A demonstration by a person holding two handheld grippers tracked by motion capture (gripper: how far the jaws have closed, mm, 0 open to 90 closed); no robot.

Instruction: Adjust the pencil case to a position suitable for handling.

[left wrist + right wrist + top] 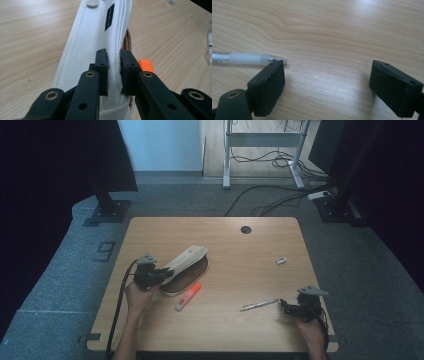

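One cream canvas pencil case (95, 45)

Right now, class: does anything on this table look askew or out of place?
Yes: the white pencil case is tipped up, its flap pinched by the left gripper, baring its brown inside. The orange highlighter, clear pen and small white item lie scattered on the table.

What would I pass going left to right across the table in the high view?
Left gripper shut on the white pencil case → orange highlighter → clear pen → small white item → right gripper, jaws open.
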